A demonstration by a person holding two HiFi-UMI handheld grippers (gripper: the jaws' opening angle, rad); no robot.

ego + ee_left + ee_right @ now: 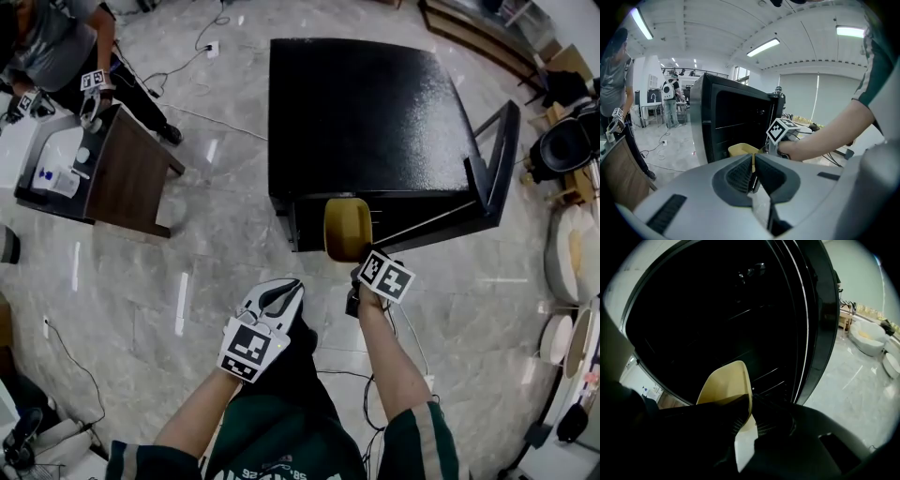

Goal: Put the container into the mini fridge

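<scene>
Right tongs (pixel 751 405) pinch only the rim of the container (pixel 347 228) at the open fridge (pixel 361 112); I fear it could tilt and slip out. My left tongs (pixel 753 171) are together, empty.

The mini fridge (pixel 366 112) is black, with a glossy, finely speckled top that catches the light. Its open door (pixel 502 159) has the same shiny black finish. The container (pixel 348 228) looks like smooth, matt yellow plastic. The left tool (pixel 753 171) has a smooth, matt grey plastic shell with darker ribbed pads (pixel 739 176). The floor (pixel 225 253) is polished, veined, stone-like tile with bright reflections. At the far left, a tabletop (pixel 131 178) has a matt brown wood side.
</scene>
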